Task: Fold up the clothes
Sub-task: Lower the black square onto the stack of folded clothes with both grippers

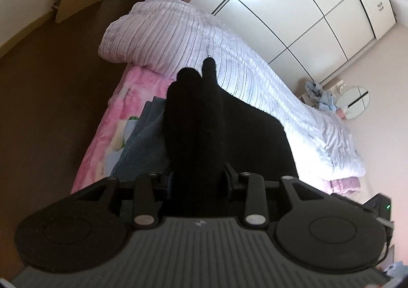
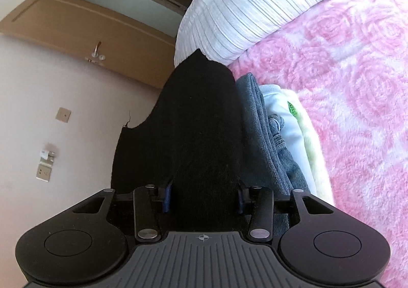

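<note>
Black garment (image 1: 201,119): knit, matte, fuzzy at the edges, bunched into thick folds. It fills both of my claws and hangs above the bed's (image 1: 132,99) near edge.

Left claw (image 1: 200,175): part open, the black cloth bunched between the fingers and gripped there; two rounded lobes of it stick up past the tips.

Right claw (image 2: 204,193): part open, gripping a broad fold of the same cloth; one loose thread hangs off a ragged corner.

Folded stack (image 2: 265,135): grey denim, then white and pale yellow pieces, on the pink blanket (image 2: 357,84) near the bed's edge, just beside the black garment.

Striped duvet (image 1: 183,40): heaped along the bed's far side.
</note>
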